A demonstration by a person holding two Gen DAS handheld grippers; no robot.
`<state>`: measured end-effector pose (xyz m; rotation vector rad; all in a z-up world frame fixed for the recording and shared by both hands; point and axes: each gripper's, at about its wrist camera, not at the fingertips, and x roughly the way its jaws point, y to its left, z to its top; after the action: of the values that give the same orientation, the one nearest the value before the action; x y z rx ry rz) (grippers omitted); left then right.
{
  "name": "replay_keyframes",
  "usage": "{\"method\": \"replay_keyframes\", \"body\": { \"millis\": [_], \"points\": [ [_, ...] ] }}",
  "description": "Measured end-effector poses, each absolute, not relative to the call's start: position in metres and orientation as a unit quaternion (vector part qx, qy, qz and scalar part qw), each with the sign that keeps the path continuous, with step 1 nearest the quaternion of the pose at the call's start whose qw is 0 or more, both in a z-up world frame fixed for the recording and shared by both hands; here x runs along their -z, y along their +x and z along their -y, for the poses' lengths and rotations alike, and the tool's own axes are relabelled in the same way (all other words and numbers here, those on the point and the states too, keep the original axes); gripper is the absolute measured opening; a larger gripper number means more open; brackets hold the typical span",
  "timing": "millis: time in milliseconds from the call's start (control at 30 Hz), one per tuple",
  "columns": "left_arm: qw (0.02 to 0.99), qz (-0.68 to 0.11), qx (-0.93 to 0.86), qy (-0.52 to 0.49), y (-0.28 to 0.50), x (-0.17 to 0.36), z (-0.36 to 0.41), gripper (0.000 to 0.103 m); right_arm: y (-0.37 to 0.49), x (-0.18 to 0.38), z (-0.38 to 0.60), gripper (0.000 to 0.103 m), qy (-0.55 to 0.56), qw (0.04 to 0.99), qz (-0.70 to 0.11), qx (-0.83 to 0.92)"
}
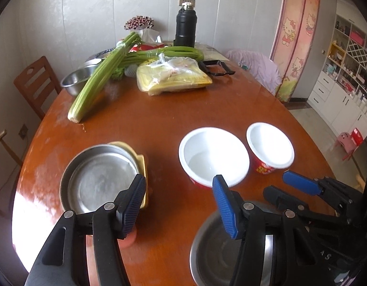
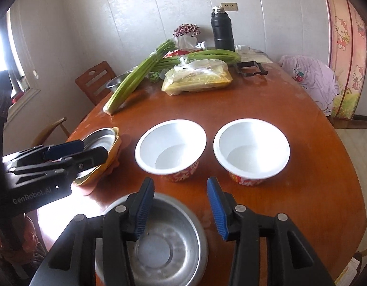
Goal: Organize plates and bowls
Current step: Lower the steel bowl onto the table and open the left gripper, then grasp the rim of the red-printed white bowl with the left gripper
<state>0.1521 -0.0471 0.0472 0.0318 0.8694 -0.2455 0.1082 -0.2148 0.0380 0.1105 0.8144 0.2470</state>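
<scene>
- Left gripper (image 1: 179, 205): jaws apart, nothing between them, above the wooden table (image 1: 159, 109).
- Right gripper (image 2: 179, 208): jaws apart, empty, over a steel bowl (image 2: 164, 243).
- Steel plate (image 1: 100, 178) on a yellow dish (image 1: 141, 164) at ten o'clock of the left gripper.
- Two red-and-white bowls (image 2: 170, 147) (image 2: 251, 149) side by side at twelve o'clock.
- Celery (image 1: 97, 81) and a black flask (image 1: 185, 25) beyond.

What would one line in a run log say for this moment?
left hand-held gripper: open, empty | right hand-held gripper: open, empty | steel plate: on yellow dish | red bowls: side by side
</scene>
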Motion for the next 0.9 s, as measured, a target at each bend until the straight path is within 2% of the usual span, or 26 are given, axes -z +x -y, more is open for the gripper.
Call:
{"method": "replay_keyframes", "body": {
  "millis": [300, 900],
  "points": [
    [0.884, -0.45, 0.125, 0.024, 0.2, -0.042, 0.057, 0.06, 0.137, -0.039, 0.21, 0.046, 0.07, 0.901, -0.41, -0.121],
    [0.856, -0.491, 0.152, 0.057, 0.242, -0.018, 0.081, 0.06, 0.171, -0.02, 0.204, 0.046, 0.068, 0.881, -0.458, -0.098]
  ]
}}
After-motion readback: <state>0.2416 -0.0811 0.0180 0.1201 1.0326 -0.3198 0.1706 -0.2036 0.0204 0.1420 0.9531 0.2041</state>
